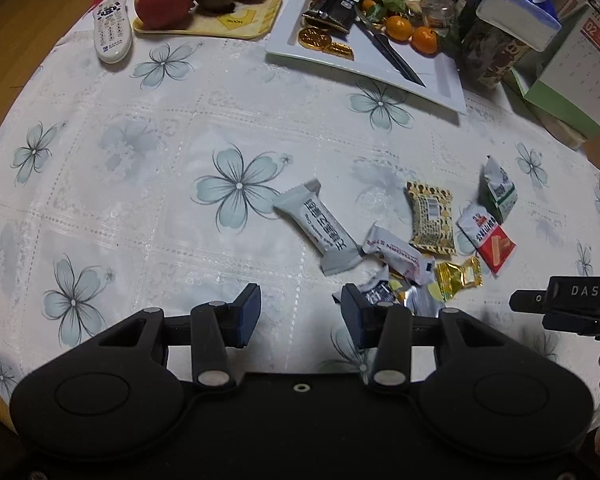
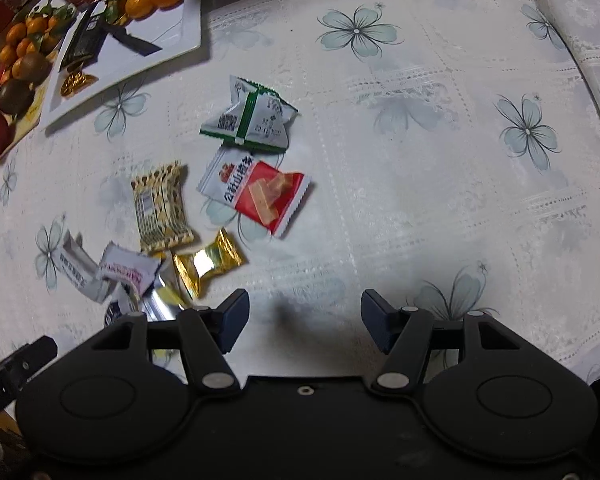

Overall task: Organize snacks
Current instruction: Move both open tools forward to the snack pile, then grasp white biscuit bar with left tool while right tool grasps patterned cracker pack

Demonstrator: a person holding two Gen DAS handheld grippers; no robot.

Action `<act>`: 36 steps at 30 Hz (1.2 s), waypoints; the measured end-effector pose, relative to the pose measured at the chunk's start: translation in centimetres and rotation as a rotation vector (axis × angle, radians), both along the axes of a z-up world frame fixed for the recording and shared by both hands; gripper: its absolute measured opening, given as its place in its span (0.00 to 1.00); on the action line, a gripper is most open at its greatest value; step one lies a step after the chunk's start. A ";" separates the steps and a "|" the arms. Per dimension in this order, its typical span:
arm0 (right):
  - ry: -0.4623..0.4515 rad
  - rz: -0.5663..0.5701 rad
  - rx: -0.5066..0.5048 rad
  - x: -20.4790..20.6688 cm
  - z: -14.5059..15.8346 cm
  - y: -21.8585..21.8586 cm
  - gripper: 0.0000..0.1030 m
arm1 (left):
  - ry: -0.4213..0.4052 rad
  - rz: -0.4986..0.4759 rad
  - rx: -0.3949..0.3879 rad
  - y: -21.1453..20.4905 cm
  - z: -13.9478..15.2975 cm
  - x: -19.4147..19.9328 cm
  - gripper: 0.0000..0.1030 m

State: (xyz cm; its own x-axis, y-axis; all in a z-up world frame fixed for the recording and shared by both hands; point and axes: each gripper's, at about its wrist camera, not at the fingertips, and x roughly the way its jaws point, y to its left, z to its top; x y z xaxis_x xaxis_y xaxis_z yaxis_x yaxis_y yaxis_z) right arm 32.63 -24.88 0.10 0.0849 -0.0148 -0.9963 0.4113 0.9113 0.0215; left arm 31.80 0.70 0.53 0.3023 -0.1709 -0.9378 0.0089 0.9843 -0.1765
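Both sets of fingers stand parted with nothing between them: my left gripper (image 1: 300,312) hangs over bare tablecloth (image 1: 148,208), my right gripper (image 2: 304,320) likewise. Snacks lie loose mid-table, well short of the white tray (image 1: 440,80) at the far edge. From the left, the grey-white bar (image 1: 316,226) sits just ahead and slightly right, its long axis running diagonally away to the left; I'd need a wrist roll to cross it. From the right, the gold foil sweet (image 2: 208,262) is nearest, just ahead-left, with the red-and-white packet (image 2: 260,190) and green-striped packet (image 2: 248,118) beyond. Writing: "DAS" on the other gripper's body; packet print is too blurred to read.
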 end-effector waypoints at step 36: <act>0.049 0.002 0.051 4.7 -3.3 0.0 0.62 | 0.141 0.086 -0.095 -0.9 -3.7 6.3 0.51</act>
